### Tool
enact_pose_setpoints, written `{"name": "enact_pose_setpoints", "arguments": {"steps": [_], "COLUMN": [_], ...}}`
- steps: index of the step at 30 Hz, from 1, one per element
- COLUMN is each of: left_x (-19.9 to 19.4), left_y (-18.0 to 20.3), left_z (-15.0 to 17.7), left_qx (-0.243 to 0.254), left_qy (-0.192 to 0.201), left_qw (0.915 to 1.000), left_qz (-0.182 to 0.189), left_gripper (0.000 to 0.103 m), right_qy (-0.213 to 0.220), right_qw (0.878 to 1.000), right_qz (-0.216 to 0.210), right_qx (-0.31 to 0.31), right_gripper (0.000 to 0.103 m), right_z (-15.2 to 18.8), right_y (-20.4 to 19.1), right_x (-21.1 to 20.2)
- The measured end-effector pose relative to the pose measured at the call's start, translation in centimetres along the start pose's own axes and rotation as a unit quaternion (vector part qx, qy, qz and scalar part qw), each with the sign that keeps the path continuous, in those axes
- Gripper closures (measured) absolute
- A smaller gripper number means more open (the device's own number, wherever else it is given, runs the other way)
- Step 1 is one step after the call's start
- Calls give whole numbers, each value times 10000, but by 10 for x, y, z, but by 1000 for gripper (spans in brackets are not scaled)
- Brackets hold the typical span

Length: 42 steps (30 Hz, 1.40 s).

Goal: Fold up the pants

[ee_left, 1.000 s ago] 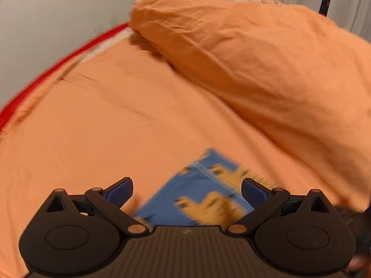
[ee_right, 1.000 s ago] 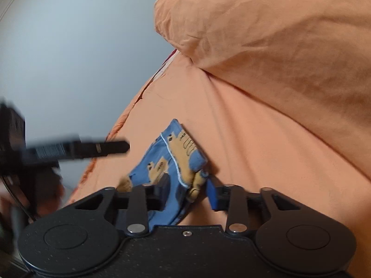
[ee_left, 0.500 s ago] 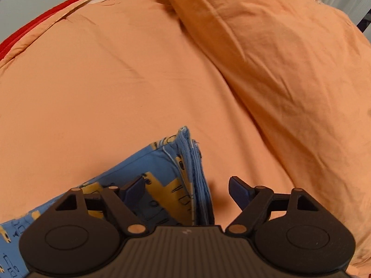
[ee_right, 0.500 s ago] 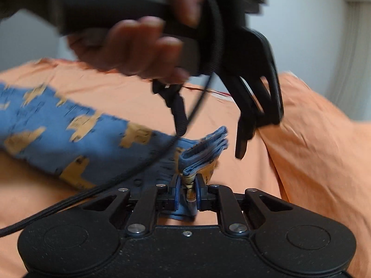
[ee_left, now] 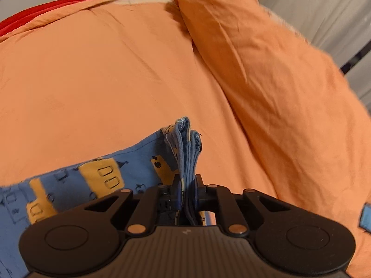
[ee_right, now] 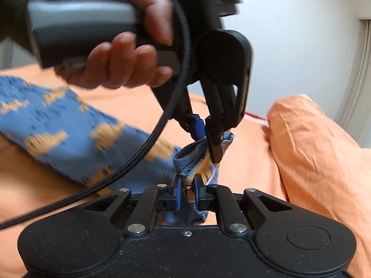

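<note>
Both jaws just closing, each hand-held gripper, left (ee_left: pixel 187 186) and right (ee_right: pixel 186 191), pinches the pants (ee_left: pixel 97 176) hem.

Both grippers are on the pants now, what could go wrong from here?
1. Both pinches sit on the same bunched hem of the pants: the left hand-held gripper, whose jaws have just been closing, and the right hand-held gripper. Layers may slip out unevenly.
2. The cable drapes over the cloth and could snag it.

No legible text, label, brand, number or sign in either wrist view; the pants (ee_left: pixel 97 178) carry only a printed yellow picture pattern, without letters.
</note>
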State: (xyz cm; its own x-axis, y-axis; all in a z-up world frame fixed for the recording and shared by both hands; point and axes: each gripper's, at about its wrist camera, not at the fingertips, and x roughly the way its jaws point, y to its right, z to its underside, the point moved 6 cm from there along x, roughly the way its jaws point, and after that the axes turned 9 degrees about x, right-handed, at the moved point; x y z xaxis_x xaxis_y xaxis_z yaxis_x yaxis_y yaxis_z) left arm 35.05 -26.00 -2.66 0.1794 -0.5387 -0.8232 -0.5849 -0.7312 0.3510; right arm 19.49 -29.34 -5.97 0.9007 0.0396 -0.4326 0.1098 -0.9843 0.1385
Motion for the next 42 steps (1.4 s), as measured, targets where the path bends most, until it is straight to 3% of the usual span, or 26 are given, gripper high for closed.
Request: {"name": "enact_pose_setpoints", "arguments": {"steps": [7,15,18,21,27,42], "left_x": [-75,-55,-48,-43,-44,-47], "left_y": [-77,-148,-161,-164,-169,-169], "left_z": [51,96,105,111,117,119], "left_qx": [-1016,-1517,-1444,-1449,-1515,-1499], "left_qy": [597,603,627,746,882,874], "left_qw": [9929,9864,9872,9866,9845,9848], "left_qz": [152,-162,-240,-93,75,23], "left_gripper": [92,92,88,88,88,88], "right_qy": [95,-460,-703,-929,-946,-953], "right_qw": [9955,9872,9853,9841,9856,9864], "right_qz": [-932,-1508,-1540,-1497,-1385,-1334], "right_qx": [-111,-241,-221,-234,-224,-92], "right_gripper": [92,92,92,91,91,91], "right_z": [-25,-22,-15,-3,0,-1], "right_y": [-46,-110,-128,-136,-134,-134], "right_x": [-15,8,18,26,28,30]}}
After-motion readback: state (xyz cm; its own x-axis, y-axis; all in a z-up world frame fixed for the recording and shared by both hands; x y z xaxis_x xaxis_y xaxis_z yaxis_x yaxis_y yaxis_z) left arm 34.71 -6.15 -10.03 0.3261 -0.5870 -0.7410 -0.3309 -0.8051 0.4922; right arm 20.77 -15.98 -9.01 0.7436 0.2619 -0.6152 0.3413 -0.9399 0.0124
